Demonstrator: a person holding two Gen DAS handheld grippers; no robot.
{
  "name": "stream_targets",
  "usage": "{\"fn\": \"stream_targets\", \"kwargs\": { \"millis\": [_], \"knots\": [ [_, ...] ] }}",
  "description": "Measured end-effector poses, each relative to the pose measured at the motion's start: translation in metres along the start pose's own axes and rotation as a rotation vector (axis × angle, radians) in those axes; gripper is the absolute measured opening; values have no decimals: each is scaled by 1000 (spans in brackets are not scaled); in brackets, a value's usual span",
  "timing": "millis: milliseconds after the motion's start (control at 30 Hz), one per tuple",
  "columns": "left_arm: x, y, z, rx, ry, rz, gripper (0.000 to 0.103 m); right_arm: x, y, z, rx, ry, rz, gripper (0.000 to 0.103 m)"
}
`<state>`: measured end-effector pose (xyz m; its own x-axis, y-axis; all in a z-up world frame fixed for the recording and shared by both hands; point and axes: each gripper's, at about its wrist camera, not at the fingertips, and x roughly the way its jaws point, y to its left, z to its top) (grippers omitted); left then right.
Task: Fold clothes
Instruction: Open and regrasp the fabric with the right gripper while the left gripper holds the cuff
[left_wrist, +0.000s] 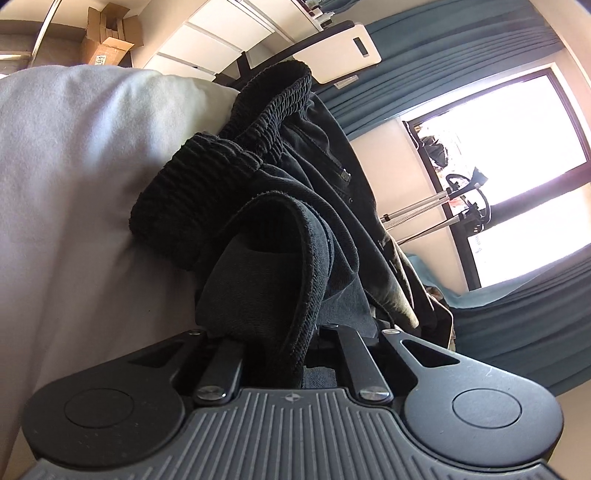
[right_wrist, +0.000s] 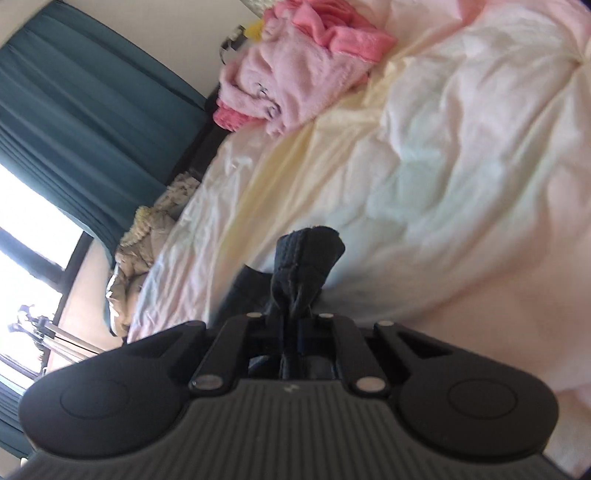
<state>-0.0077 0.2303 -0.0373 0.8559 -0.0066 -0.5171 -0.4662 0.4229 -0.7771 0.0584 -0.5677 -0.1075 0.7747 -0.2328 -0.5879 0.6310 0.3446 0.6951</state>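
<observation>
Left wrist view. Left gripper (left_wrist: 275, 332) closed tight on a thick fold of the black garment (left_wrist: 258, 206), fingers themselves hidden under the cloth. Garment bunched up in front of the camera, with a ribbed elastic band (left_wrist: 207, 177) curling over the top and a small metal zipper pull (left_wrist: 345, 174) on the darker panel behind. Heap lying against the pale bedsheet (left_wrist: 74, 177), which filled the left side. Behind: white cupboard doors (left_wrist: 221, 33), a cardboard box (left_wrist: 109, 35), teal curtains (left_wrist: 424, 48), a bright window (left_wrist: 498, 147) and a metal stand (left_wrist: 436, 206) in front of it.

Right wrist view. Right gripper (right_wrist: 295, 325) also clamped shut, on a narrow ribbed end of the same black garment (right_wrist: 308, 254), sticking up and forward from between the fingers; more dark cloth just left of it, low in the frame. Picture somewhat blurred, so finer detail of the cloth not readable. Beyond, the rumpled white and cream bedding (right_wrist: 424, 155) across most of the view. Pile of pink clothes (right_wrist: 295, 70) at the far edge of the bed, well apart from the gripper. Beige fluffy blanket (right_wrist: 147, 236) along the left edge of the bed, teal curtain (right_wrist: 81, 103) and window (right_wrist: 26, 229) behind it.
</observation>
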Motion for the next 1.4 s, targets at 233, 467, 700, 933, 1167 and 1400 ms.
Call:
{"fn": "stream_targets", "kwargs": {
  "millis": [233, 467, 700, 933, 1167, 1400],
  "knots": [
    [-4, 5, 9, -48, 93, 32, 62, -11, -9, -13, -59, 18, -47, 41],
    [-28, 51, 39, -320, 139, -28, 89, -51, -4, -24, -77, 25, 11, 61],
    [-22, 97, 55, -602, 229, -125, 89, -61, -9, -34, 3, 80, 55, 62],
    [19, 103, 59, -707, 170, -113, 88, -52, -14, -33, 84, 96, 76, 62],
    [14, 71, 89, -481, 56, -88, 27, -21, -25, -25, 203, 90, 80, 62],
    [-25, 38, 145, -219, -8, -95, 18, 13, -12, -15, 79, 73, 87, 21]
  ]
}}
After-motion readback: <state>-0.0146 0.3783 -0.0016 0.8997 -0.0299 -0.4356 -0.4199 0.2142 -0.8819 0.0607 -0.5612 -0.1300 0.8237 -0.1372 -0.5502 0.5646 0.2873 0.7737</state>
